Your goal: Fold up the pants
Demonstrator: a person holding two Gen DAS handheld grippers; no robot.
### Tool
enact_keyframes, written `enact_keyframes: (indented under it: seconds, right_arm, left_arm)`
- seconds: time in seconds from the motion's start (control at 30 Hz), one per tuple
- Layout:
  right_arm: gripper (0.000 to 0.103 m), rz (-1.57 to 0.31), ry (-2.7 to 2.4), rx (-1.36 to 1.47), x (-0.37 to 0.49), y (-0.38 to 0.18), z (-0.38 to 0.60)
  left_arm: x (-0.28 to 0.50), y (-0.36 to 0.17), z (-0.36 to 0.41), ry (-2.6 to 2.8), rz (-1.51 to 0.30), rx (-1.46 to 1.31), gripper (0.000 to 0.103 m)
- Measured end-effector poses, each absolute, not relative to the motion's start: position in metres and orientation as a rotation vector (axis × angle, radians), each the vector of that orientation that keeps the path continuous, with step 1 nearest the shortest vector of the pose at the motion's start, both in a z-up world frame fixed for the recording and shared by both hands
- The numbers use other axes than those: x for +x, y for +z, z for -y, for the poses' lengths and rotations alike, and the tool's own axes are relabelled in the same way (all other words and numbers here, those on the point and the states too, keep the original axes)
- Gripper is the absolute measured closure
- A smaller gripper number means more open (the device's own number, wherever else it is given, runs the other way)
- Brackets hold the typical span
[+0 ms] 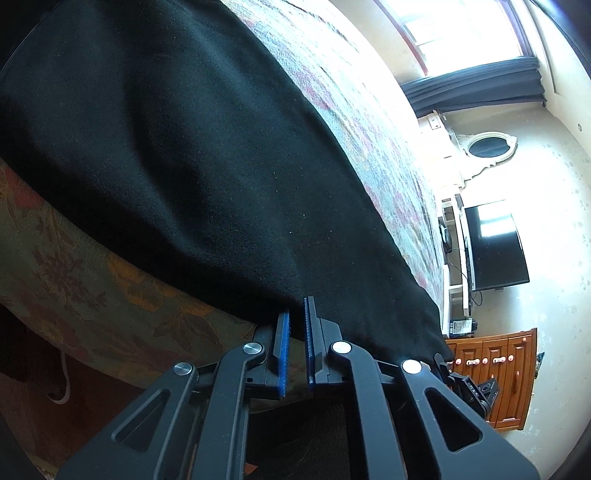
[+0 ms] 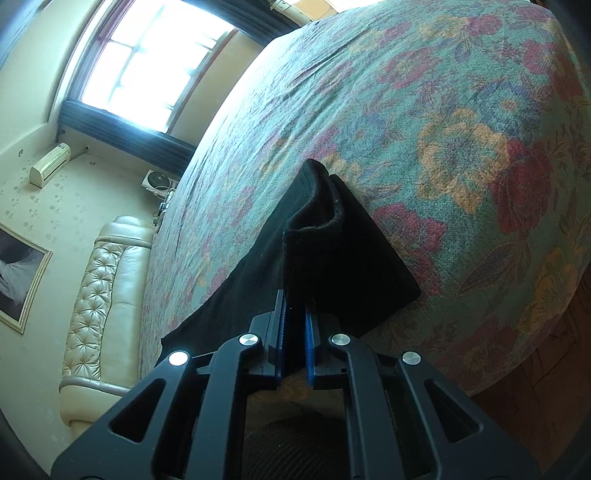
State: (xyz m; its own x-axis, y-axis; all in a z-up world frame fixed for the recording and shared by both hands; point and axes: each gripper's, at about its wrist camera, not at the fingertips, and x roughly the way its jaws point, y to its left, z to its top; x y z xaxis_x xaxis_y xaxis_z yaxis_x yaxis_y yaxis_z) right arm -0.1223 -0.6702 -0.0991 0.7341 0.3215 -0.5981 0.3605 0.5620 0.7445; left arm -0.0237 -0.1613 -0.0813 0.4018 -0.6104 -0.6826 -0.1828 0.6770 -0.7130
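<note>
The left gripper is clenched on the near edge of the black pants, its blue pads pinching the cloth where it hangs just over the edge of the bed; a grip at the hem like this looks meant to give a firm corner to lift and carry across for a fold. The pants lie spread flat over the floral bedcover, filling most of the left wrist view, with bare cover beyond them running toward the window. Past the bed's end stand a dark television and an orange wooden cabinet, both well apart from the work. The right gripper is likewise clamped on the pants, holding a doubled end that stands up from the bedcover with its opening showing, near the bed's corner. With both hands pinching the same near side, the cloth can be raised evenly. Nothing lies on the cover in the way; a cream sofa sits beside the bed, clear of any fold.
</note>
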Motion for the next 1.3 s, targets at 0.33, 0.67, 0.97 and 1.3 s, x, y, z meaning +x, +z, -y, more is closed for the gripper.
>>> enact_keyframes:
  seconds: [0.33, 0.67, 0.97, 1.3]
  right_arm:
    - [0.093, -0.869, -0.046, 1.065, -0.140, -0.140, 0.672]
    - [0.037, -0.822, -0.121, 0.924, -0.146, -0.097, 0.718]
    - [0.015, -0.921, -0.009, 0.930, -0.090, -0.129, 0.735]
    - [0.015, -0.956, 0.193, 0.999, -0.084, -0.131, 0.713]
  left_arm:
    - [-0.023, -0.085, 0.164, -0.318, -1.178, -0.773, 0.096]
    - [-0.036, -0.082, 0.169, -0.405, -1.261, -0.772, 0.096]
    - [-0.017, -0.048, 0.173, -0.503, -1.087, -0.598, 0.085]
    - [0.020, -0.049, 0.126, -0.366, -0.963, -0.533, 0.048]
